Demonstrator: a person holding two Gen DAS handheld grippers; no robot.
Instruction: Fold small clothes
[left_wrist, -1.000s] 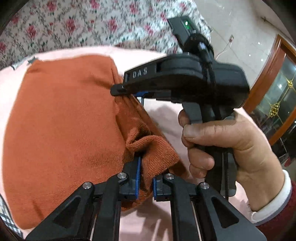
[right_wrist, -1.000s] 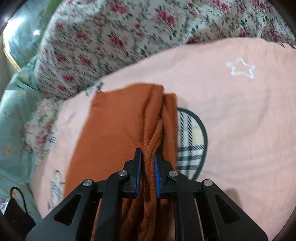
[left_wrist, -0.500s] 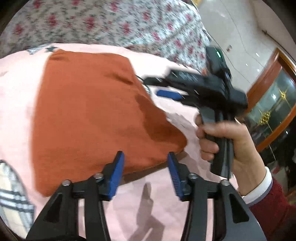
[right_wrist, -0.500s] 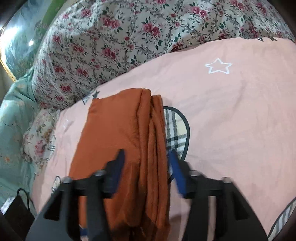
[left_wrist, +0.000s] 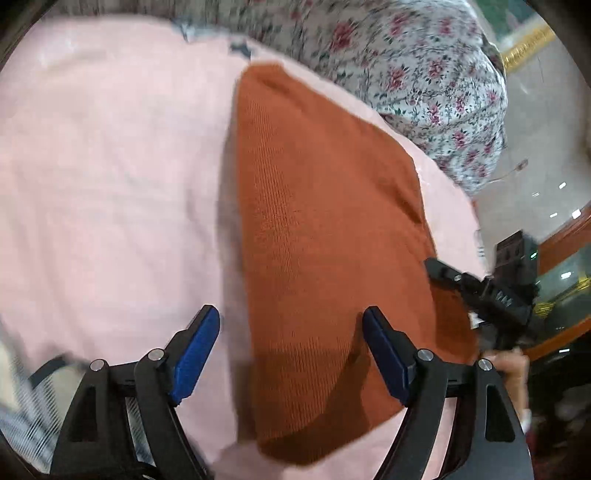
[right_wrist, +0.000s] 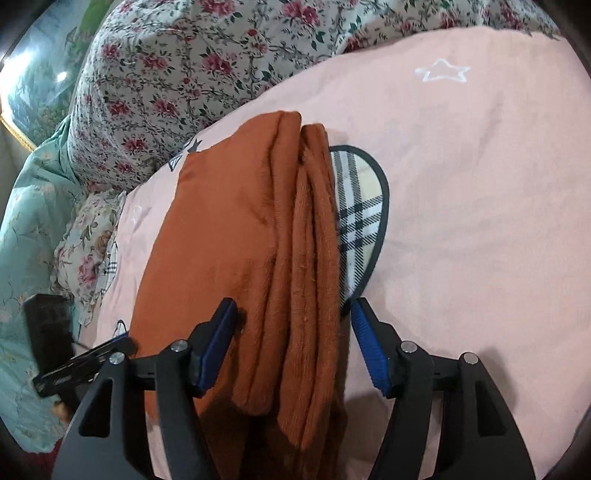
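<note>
1. The orange knitted garment (right_wrist: 236, 236) is lying folded on the pink bedsheet (right_wrist: 480, 192), near the flowered quilt (right_wrist: 192, 62). Its stacked folded edges are running along its right side and partly covering a plaid patch (right_wrist: 360, 206) printed on the sheet.

2. The step in hand is, in my judgement, the end of one fold: both tools are letting the cloth rest after laying it down.

3. The left gripper (left_wrist: 291, 354) is standing wide apart and holding nothing; its blue pads are hovering over the near edge of the garment (left_wrist: 325, 236), one over the sheet and one over the cloth. This view is blurred.

4. The right gripper (right_wrist: 293, 347) is also spread and empty, with the thick folded edge lying between its pads but not pinched. In the left view the right gripper (left_wrist: 487, 295) is showing at the far right side.

5. The next move probably calls for taking one short end again with both grippers and bringing it over the other end, keeping the layers together so they are not sliding apart.

6. Compared with one second ago, both grippers were clamped on the cloth; now they are released, and the left one is looking more to the left part of the sheet.
</note>
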